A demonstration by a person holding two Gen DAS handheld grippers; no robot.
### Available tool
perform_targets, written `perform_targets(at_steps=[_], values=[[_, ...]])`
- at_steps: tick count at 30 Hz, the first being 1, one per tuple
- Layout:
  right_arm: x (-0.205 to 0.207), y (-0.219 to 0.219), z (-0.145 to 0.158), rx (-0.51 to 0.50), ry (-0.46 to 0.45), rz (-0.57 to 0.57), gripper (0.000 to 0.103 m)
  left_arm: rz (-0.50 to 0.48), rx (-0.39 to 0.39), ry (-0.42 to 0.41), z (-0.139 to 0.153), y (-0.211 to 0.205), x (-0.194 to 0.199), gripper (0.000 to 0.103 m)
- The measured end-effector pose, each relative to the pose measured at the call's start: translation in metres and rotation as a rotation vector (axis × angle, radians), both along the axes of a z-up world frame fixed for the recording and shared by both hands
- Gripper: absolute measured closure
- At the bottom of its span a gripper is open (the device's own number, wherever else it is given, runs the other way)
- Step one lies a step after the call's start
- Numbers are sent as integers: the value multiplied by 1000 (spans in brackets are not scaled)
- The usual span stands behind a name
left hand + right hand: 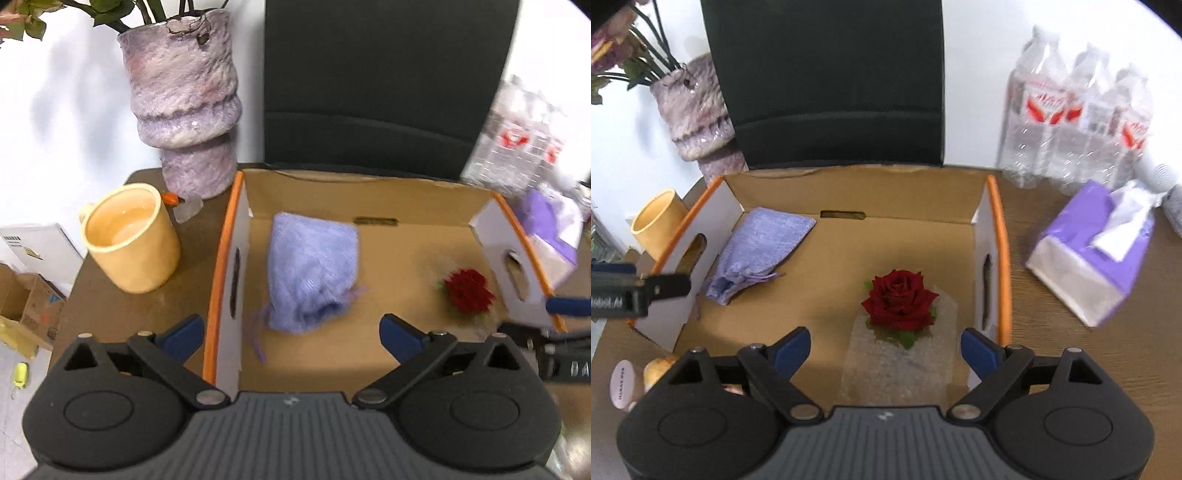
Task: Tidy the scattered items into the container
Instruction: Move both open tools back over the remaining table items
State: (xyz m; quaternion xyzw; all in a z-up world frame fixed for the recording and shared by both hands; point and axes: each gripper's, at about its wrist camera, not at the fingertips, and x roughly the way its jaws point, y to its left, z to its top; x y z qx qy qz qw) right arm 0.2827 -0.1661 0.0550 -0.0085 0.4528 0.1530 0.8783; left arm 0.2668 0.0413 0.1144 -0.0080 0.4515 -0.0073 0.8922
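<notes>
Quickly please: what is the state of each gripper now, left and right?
Left gripper: open, holding nothing; the lilac pouch lies free in the cardboard box.
Right gripper: open, holding nothing; the red rose sits ahead of its jaws.

So we've got the drawstring pouch [757, 251] lying in the cardboard box's [857, 192] left half, rose [899, 301] toward its right. Mug [129, 236] and vase [184, 99] sit left of it, tissue pack [1093, 254] and water bottles [1078, 114] right.
</notes>
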Motion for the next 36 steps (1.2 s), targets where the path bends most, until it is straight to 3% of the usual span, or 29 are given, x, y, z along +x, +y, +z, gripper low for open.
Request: perform_targets(at_steps=[4,8,11,16,20,24,30,36], values=[[-25,-5,24,12,-35,6,6,-41,-16,-6,18,-4,-29,0],[-55,-9,41,22,-58,26,6,-68,-23,-39,32,-9,-59,0],[-87,-17,49,42,-109,21,6,-60,-71,-101,39,-9,-96,0],[-151,-33,51,86,-215,22,5,-51,-64,-274,40,-15,-181,0],[-219,-46,36,96,-332,31,2,-59,-136,-372,15,-16,-252,0],[-273,-58,0,145,-396,1,0,-9,-202,-407,-32,-18,-298,0],[-305,-56,-59,100,-344,-63,0,-45,-73,-426,-84,-30,-327,0],[-301,-48,-87,84,-279,-64,0,-64,-44,-390,-99,-37,-316,0]])
